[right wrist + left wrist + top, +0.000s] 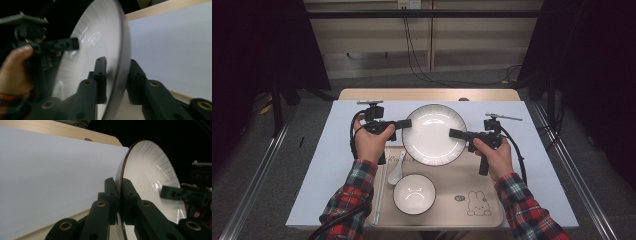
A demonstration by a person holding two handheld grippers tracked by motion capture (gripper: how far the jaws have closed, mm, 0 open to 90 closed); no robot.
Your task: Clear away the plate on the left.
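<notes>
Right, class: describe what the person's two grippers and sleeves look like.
Both the left gripper and right gripper are black, with two jointed jaws, brass-coloured pivot pins and a trailing black cable. The sleeves are red, dark and white plaid.

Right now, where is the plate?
In the high view the plate sits mid-table, overlapping the tray's far edge, above the bowl, with the left claw and right claw clamped on its opposite rims.

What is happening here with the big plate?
A person holds the white plate by its rim from both sides, the left tongs and the right tongs each shut on an edge. The plate sits over the far end of a beige tray, which also carries a small bowl and a spoon.
</notes>
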